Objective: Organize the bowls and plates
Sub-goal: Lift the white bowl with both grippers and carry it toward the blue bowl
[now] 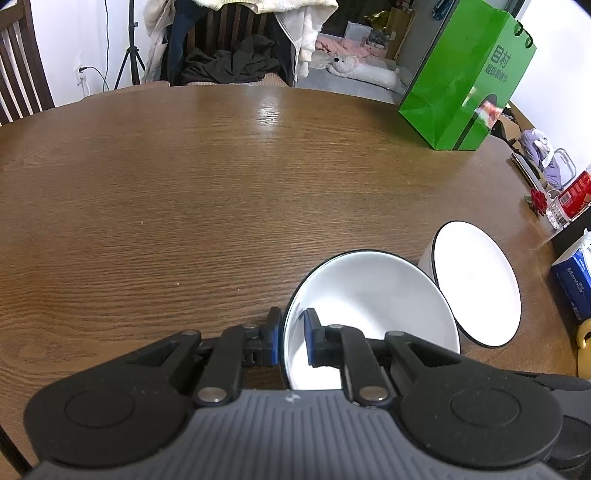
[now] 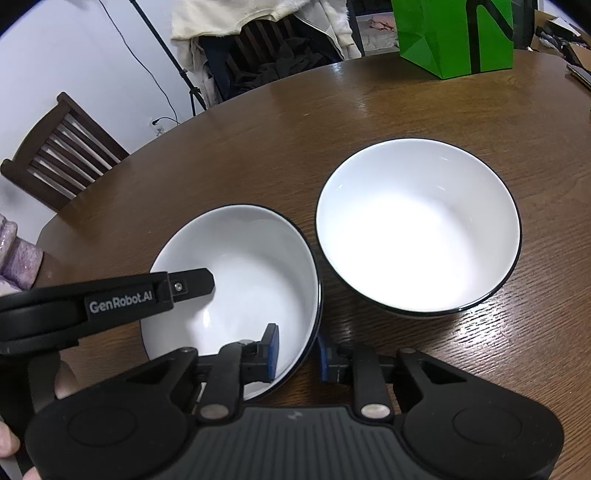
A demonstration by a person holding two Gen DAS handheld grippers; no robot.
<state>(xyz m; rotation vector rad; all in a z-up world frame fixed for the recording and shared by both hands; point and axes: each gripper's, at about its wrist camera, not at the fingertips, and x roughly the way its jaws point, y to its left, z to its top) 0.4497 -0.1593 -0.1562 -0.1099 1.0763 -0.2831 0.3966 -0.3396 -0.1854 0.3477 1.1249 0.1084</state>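
Surface: brown wood desk (image 2: pixel 406 103), green bag (image 2: pixel 454 33) at far edge, chair (image 2: pixel 62 147) beside | Left hand-held gripper (image 1: pixel 291 338) clamps near bowl (image 2: pixel 236 295) rim (one finger inside) | Right hand-held gripper (image 2: pixel 297 350) straddles same rim, grip unclear | Second bowl (image 2: pixel 417 225) just beside, on desk

Home dining room: wooden table (image 1: pixel 184 184), clothes-draped chair (image 1: pixel 229 44), bedding beyond.

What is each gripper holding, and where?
Both straddle the rim of the nearer black-rimmed white bowl: left gripper on one side, right gripper opposite.
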